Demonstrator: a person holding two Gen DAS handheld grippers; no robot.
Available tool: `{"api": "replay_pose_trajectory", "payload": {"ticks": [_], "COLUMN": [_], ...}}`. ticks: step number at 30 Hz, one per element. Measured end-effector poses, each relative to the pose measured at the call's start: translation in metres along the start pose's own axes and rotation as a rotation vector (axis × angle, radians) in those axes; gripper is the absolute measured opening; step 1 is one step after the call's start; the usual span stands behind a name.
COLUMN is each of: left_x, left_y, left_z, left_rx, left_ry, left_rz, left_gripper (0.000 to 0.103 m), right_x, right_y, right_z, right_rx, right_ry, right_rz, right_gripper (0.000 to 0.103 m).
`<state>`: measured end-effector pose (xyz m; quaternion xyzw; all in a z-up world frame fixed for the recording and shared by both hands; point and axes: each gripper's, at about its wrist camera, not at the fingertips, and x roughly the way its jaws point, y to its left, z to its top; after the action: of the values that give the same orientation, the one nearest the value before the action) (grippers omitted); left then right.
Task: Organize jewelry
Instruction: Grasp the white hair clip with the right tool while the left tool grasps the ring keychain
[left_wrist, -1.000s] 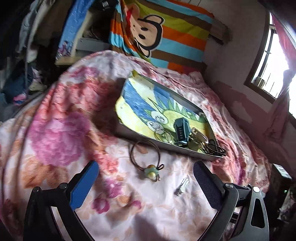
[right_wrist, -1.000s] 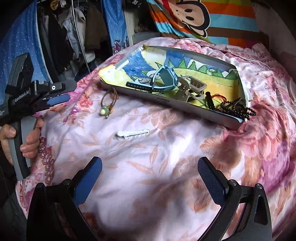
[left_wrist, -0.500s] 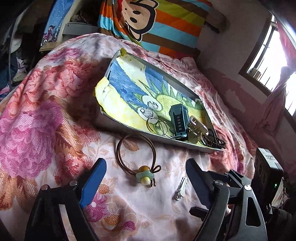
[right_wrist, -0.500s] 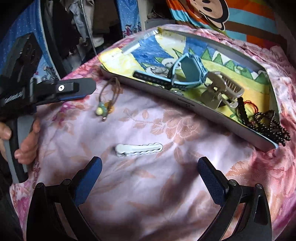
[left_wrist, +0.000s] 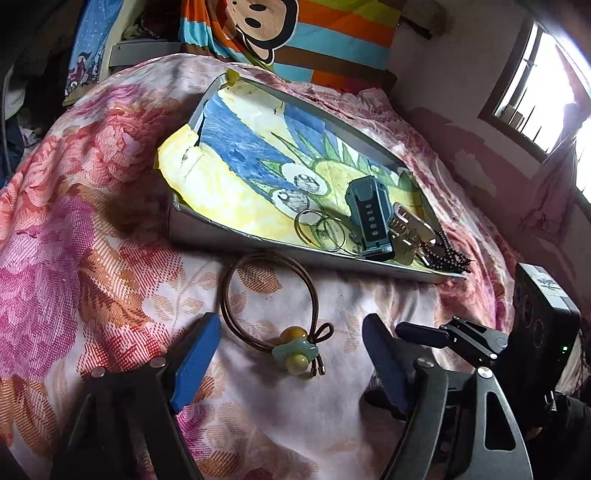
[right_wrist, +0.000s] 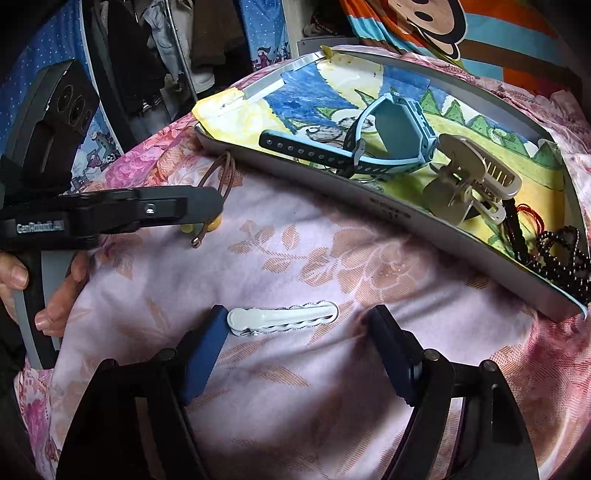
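Observation:
A brown hair tie with green and yellow beads (left_wrist: 293, 350) lies on the floral bedspread, just in front of the grey tray (left_wrist: 258, 242). My left gripper (left_wrist: 291, 334) straddles it with its jaws closing and neither pad touching it. In the right wrist view a white hair clip (right_wrist: 282, 317) lies flat between the jaws of my right gripper (right_wrist: 297, 314), which are also closing. Its left pad is close to the clip's end and its right pad stands clear. The tray (right_wrist: 369, 201) holds a blue watch (right_wrist: 399, 129), a beige claw clip (right_wrist: 469, 177), key rings (left_wrist: 319, 230) and black beads (right_wrist: 561, 254).
The tray's near wall rises just beyond both items. A striped monkey pillow (left_wrist: 295, 33) lies behind the tray, and a window (left_wrist: 546, 85) is at the right. Clothes hang at the left (right_wrist: 147, 55). A hand (right_wrist: 59, 295) holds the left gripper's handle.
Both grippers have come down and forward toward the bedspread and their jaws have narrowed. The hair tie and the white clip now lie between the fingers.

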<state>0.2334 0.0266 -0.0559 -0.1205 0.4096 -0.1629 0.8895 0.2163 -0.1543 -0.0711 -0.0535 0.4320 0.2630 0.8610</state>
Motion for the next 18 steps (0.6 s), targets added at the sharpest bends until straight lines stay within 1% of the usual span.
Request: {"api": "replay_pose_trajectory", "payload": {"ticks": [2,3,6,8,10,12,13,14,16,18], "left_x": [0.002,0.004,0.007,0.007,0.006,0.006,0.006,0.007,0.010,0.010], "left_y": [-0.002,-0.003,-0.005,-0.003,-0.001,0.001,0.001,0.001,-0.001,-0.001], "left_z": [0.000,-0.001,0.000,-0.001,-0.001,-0.001,-0.001,-0.001,-0.003,-0.004], "left_rx": [0.016,0.026,0.045,0.043,0.034,0.025,0.023,0.025,0.033,0.036], "left_ry": [0.008,0.014,0.022,0.021,0.018,0.016,0.017,0.020,0.035,0.036], "left_rz": [0.029,0.045,0.077,0.088,0.092,0.097,0.100,0.104,0.121,0.122], "left_gripper": [0.067,0.067,0.060,0.053,0.048,0.043,0.039,0.033,0.025,0.025], "right_x": [0.000,0.001,0.004,0.006,0.006,0.004,0.003,0.003,0.002,0.002], "right_y": [-0.002,-0.003,-0.004,-0.002,-0.002,-0.004,-0.006,-0.007,-0.009,-0.008], "right_z": [0.000,0.000,0.002,0.004,0.004,0.002,0.000,-0.001,-0.002,-0.002], "right_rx": [0.010,0.015,0.019,0.011,0.009,0.020,0.028,0.035,0.043,0.042], "right_ry": [-0.005,-0.007,-0.011,-0.012,-0.015,-0.029,-0.037,-0.043,-0.047,-0.049], "right_rz": [0.011,0.015,0.013,0.008,0.016,0.020,0.020,0.022,0.025,0.023], "right_gripper": [0.074,0.074,0.074,0.073,0.069,0.059,0.057,0.054,0.054,0.054]}}
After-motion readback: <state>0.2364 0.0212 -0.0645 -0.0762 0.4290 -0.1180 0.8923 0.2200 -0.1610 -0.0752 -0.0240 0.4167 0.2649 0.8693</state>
